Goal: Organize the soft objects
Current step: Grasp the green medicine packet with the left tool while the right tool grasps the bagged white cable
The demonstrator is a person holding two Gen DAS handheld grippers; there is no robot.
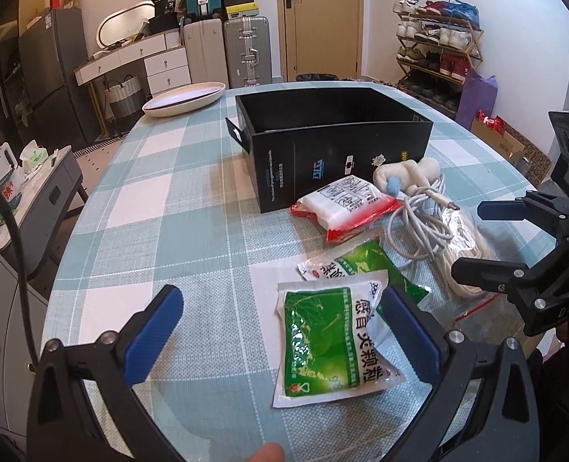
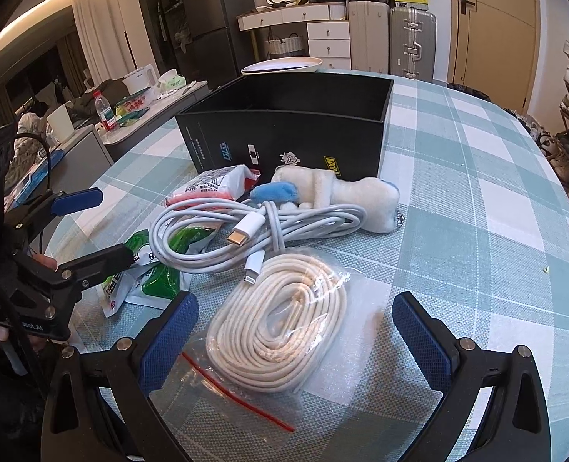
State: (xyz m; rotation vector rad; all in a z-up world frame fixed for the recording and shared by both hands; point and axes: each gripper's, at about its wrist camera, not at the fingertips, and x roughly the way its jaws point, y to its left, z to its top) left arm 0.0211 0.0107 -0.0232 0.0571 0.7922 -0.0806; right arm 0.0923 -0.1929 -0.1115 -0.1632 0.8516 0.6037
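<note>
A green sachet [image 1: 322, 342] lies flat between the fingers of my open left gripper [image 1: 280, 296], close to the right finger. A second green sachet [image 1: 361, 261] lies just behind it, then a red-and-white packet [image 1: 346, 204]. A white plush toy [image 2: 346, 192] with a blue part rests against the open black box [image 2: 284, 142]. In front of the toy lies a white charging cable [image 2: 215, 227]. My right gripper [image 2: 296, 300] is open, its fingers either side of a coiled white rope [image 2: 280, 331] in a clear zip bag.
The checked tablecloth [image 1: 169, 211] is bare on the left. A white plate [image 1: 186, 98] sits at the table's far edge. A grey side cabinet [image 1: 42, 177] stands to the left, suitcases [image 1: 246, 50] at the back, a shoe rack [image 1: 438, 46] at the right.
</note>
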